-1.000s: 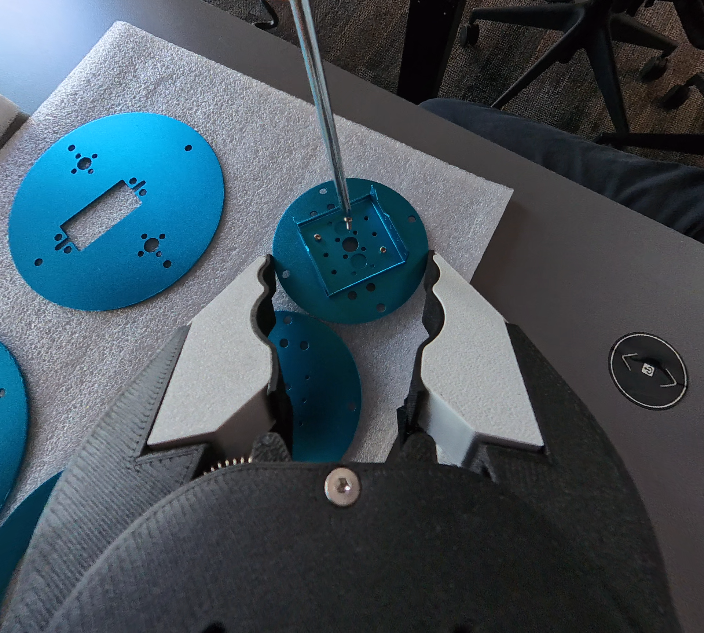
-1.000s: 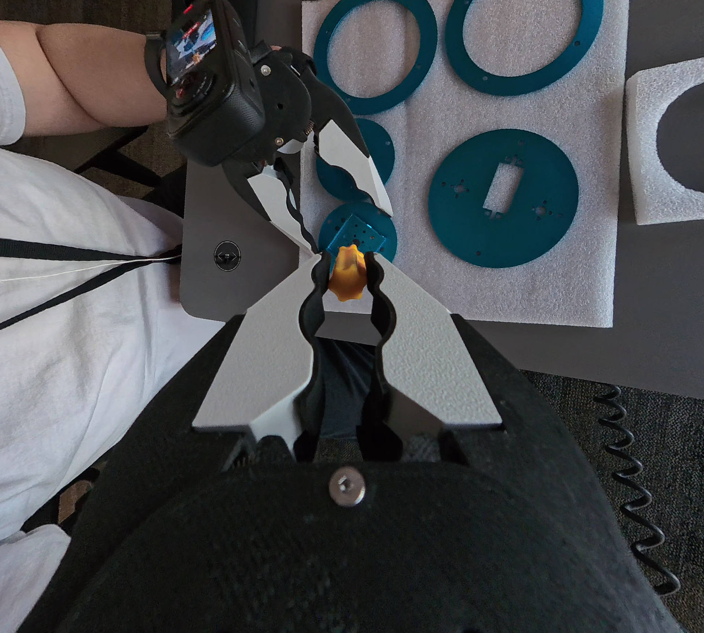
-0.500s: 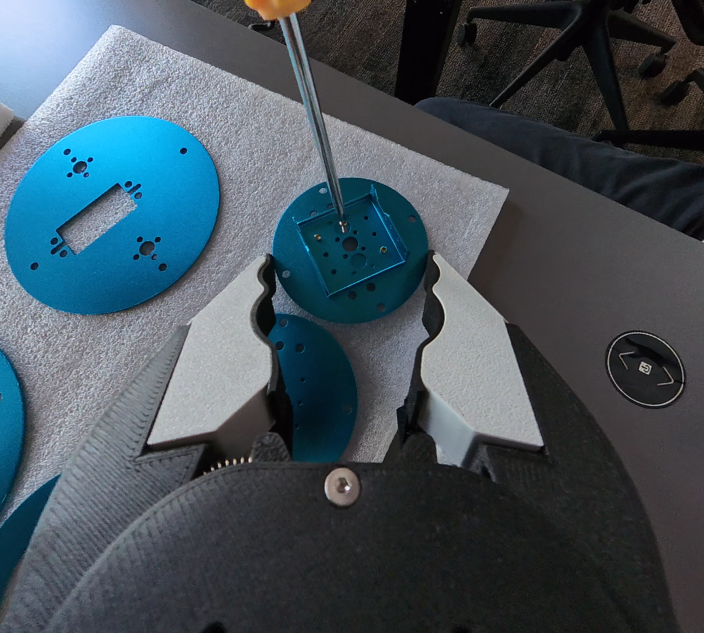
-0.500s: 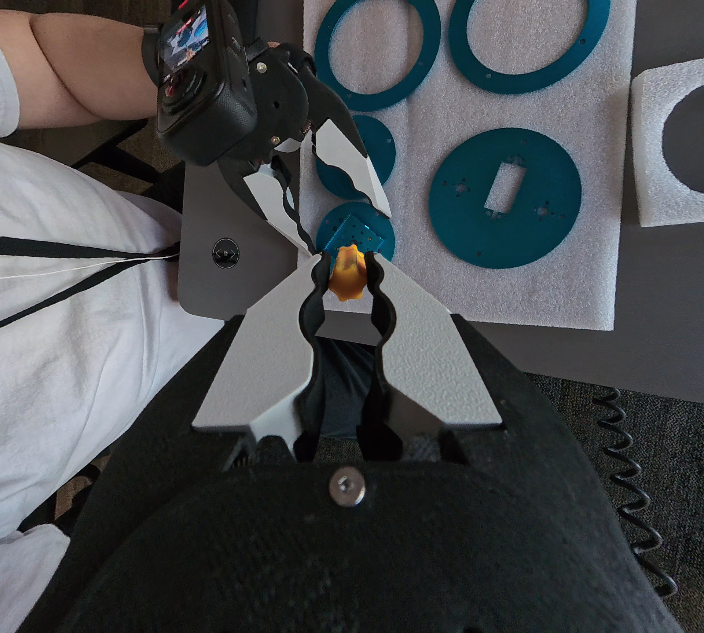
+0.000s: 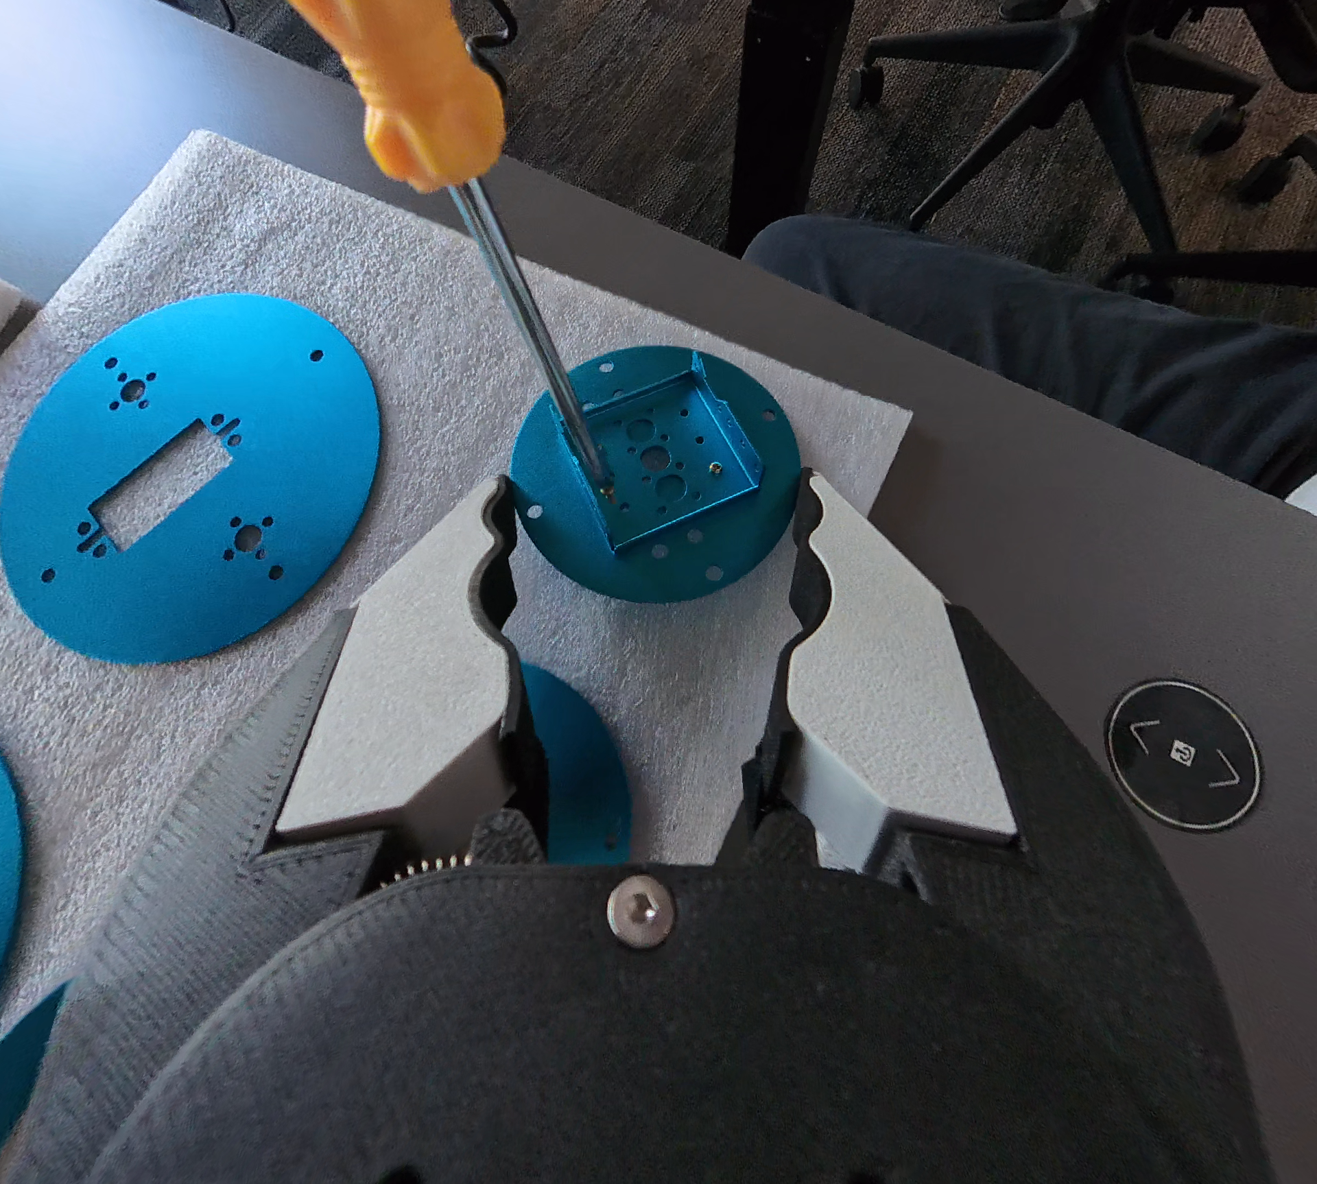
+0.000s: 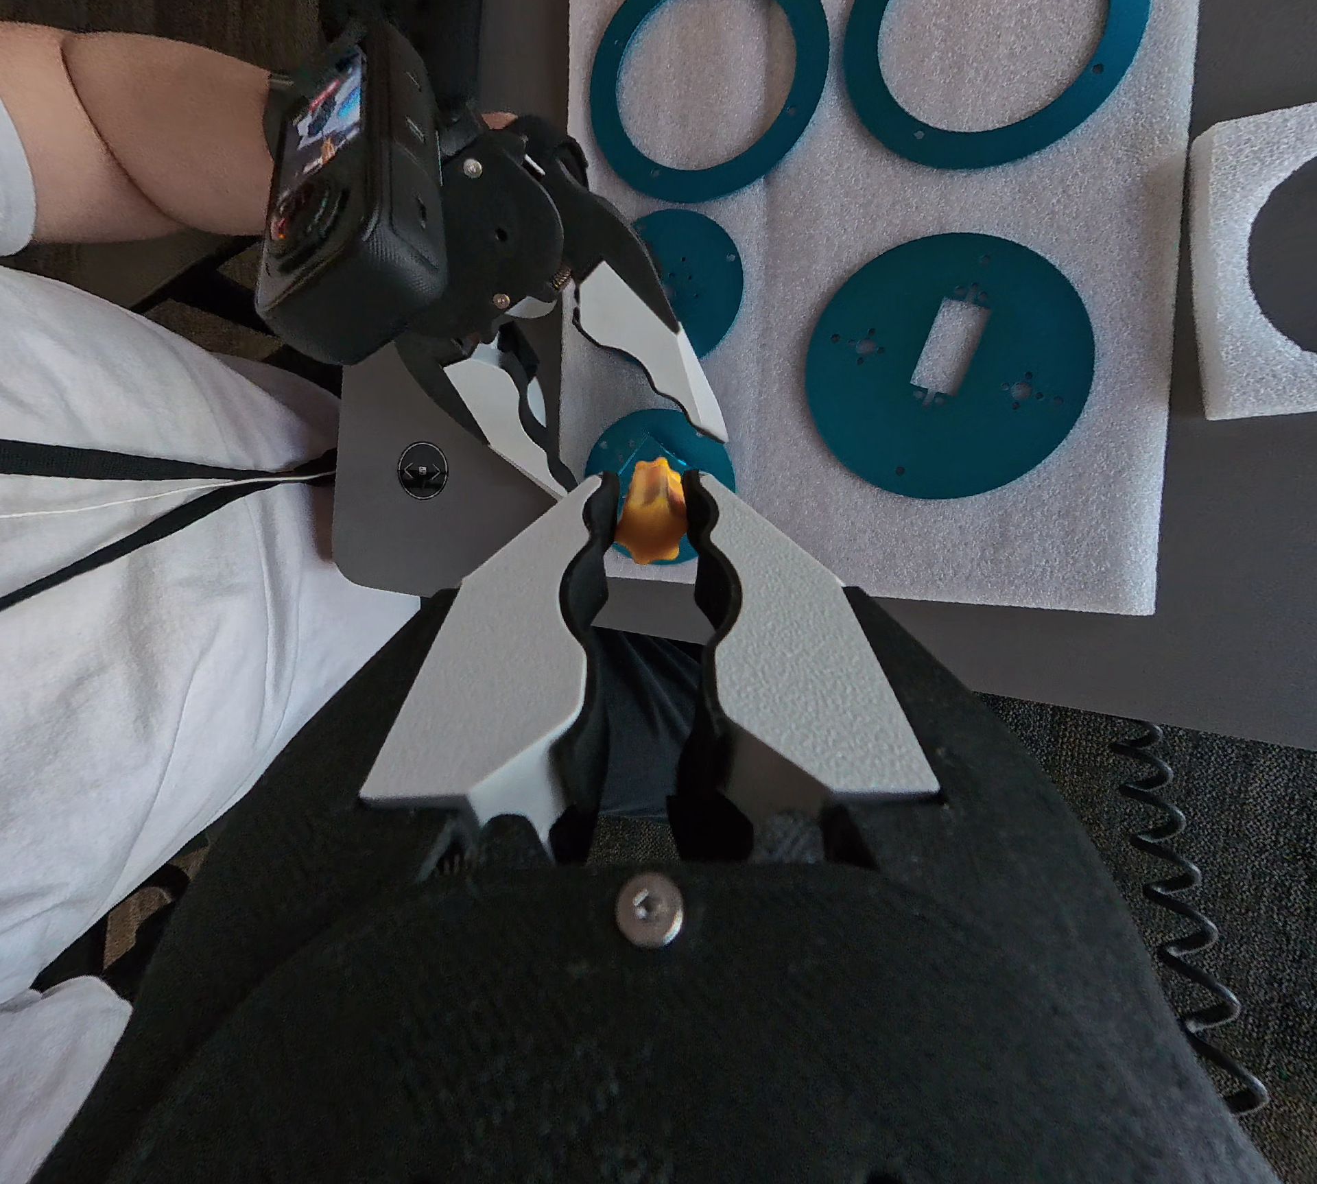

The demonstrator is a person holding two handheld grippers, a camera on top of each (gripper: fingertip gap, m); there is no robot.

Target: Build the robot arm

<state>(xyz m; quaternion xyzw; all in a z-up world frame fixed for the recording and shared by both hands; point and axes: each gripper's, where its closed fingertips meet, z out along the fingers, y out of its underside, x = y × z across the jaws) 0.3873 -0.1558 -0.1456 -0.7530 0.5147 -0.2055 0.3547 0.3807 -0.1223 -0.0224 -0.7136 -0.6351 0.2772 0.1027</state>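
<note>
A small blue disc (image 5: 720, 551) with a square blue bracket (image 5: 670, 458) on it lies on white foam (image 5: 285, 237). My left gripper (image 5: 652, 485) is open, one fingertip at each side of this disc. My right gripper (image 6: 650, 485) is shut on the orange handle of a screwdriver (image 6: 650, 512). In the left wrist view the screwdriver (image 5: 399, 45) leans in from the upper left, and its tip rests on a screw at the bracket's near left corner. The left gripper also shows in the right wrist view (image 6: 645, 430), over the disc (image 6: 713, 458).
On the foam lie a large blue disc with a rectangular slot (image 5: 185, 480), a second small disc (image 5: 581, 765) and two blue rings (image 6: 709, 73) (image 6: 998, 20). A foam block (image 6: 1240, 273) lies to the right. A round button (image 5: 1181, 754) sits in the dark table. A person's leg (image 5: 1069, 323) is past the table edge. Tip to tip, the grippers are about 12 cm apart. My left gripper's tips are some 11 cm from the round button (image 5: 1181, 754).
The screwdriver has tilted over and come closer, its tip moving from a far screw to the bracket's near left corner. The disc with the bracket has turned. The left gripper stays open around it.
</note>
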